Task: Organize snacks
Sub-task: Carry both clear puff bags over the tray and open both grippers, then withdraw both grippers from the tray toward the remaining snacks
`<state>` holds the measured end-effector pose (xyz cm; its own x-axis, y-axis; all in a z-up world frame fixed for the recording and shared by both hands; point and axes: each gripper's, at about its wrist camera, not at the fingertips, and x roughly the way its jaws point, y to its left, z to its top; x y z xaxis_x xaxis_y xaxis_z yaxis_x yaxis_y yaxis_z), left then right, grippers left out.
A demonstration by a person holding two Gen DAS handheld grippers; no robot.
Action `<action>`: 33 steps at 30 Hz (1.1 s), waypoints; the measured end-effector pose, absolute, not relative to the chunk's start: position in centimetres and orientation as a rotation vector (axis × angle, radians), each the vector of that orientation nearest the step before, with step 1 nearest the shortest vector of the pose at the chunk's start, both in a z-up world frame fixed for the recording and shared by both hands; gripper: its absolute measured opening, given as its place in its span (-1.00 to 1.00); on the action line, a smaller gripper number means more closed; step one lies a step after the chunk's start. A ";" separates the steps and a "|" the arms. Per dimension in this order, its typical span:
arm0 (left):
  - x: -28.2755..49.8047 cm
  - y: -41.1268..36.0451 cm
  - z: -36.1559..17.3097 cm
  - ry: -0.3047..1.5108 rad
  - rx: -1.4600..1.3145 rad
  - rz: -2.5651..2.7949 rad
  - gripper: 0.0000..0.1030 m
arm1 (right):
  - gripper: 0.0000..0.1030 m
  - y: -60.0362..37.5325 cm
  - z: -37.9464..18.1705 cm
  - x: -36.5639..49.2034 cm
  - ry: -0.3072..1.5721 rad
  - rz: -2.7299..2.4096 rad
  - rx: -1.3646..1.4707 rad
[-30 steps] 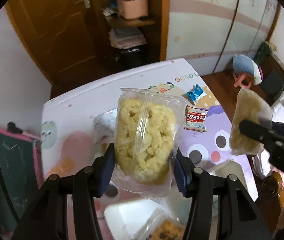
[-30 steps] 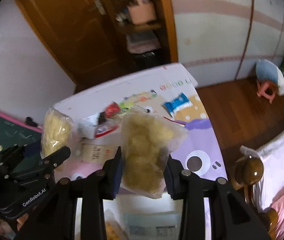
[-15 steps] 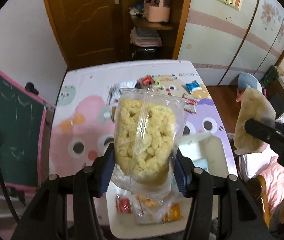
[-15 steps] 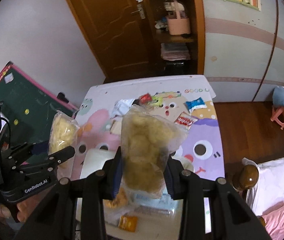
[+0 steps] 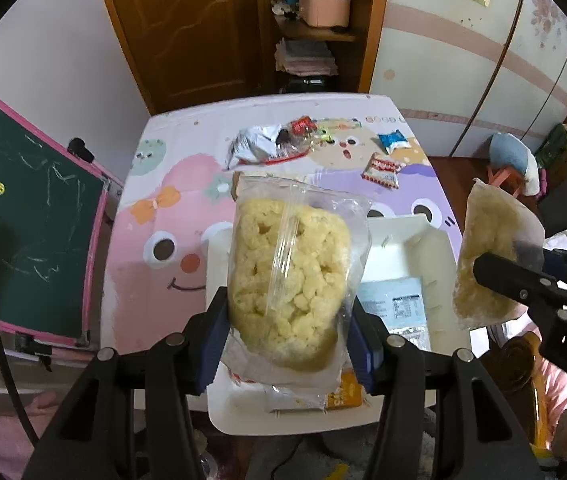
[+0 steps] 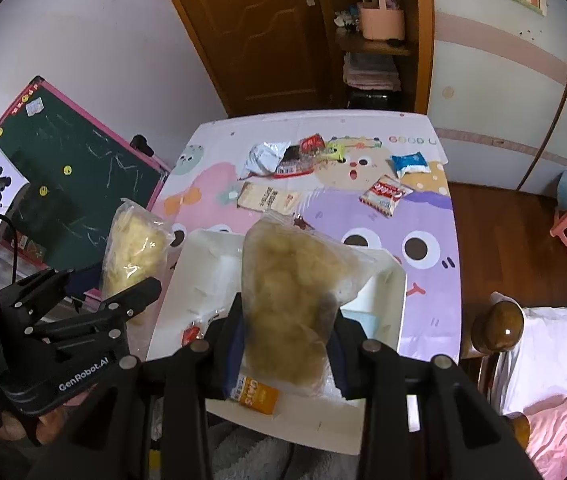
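The left gripper point(image 5: 288, 338) has its blue pads pressed against both sides of a clear bag of pale yellow puffed snack point(image 5: 289, 280), jaws partly closed around it, and holds it upright above the near end of a white tray point(image 5: 415, 236). The right gripper point(image 6: 287, 338) is clamped the same way on a second clear bag point(image 6: 291, 304), whose contents look duller and more brownish; this bag also hangs above the tray, tilted a little to the left at its top.

The tray sits at the near edge of a table covered with a cartoon-print cloth point(image 6: 423, 216). Inside the tray lie an orange packet point(image 6: 255, 394), a small red wrapper point(image 6: 191, 334) and a pale blue-and-white packet point(image 5: 397, 306).

Farther back on the cloth lie a beige flat packet point(image 6: 269, 198), a red-and-white packet point(image 6: 385, 194), a blue-and-white packet point(image 6: 409, 163) and a crumpled silver wrapper point(image 6: 263, 156) beside some small red and yellow sweets.

A green chalkboard with a pink frame point(image 5: 23, 232) leans left of the table
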<state>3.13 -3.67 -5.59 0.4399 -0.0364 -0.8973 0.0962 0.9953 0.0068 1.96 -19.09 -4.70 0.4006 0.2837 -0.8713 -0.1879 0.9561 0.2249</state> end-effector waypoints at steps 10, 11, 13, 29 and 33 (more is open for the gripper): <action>2.6 -3.9 -6.7 1.142 0.065 -0.077 0.01 | -0.30 -18.1 -5.9 1.2 1.169 0.309 0.071; 2.5 -3.9 -6.9 1.145 0.065 -0.077 0.01 | -0.30 -18.1 -6.0 1.1 1.171 0.308 0.070; 2.4 -3.8 -6.9 1.149 0.063 -0.078 0.01 | -0.30 -18.0 -6.1 1.0 1.175 0.305 0.070; 2.4 -3.1 -5.8 1.112 0.051 -0.035 0.73 | 0.05 -18.3 -6.1 1.0 1.194 0.274 0.073; 2.6 -3.0 -5.9 1.130 0.043 -0.040 0.73 | 0.06 -18.5 -6.1 0.9 1.195 0.267 0.080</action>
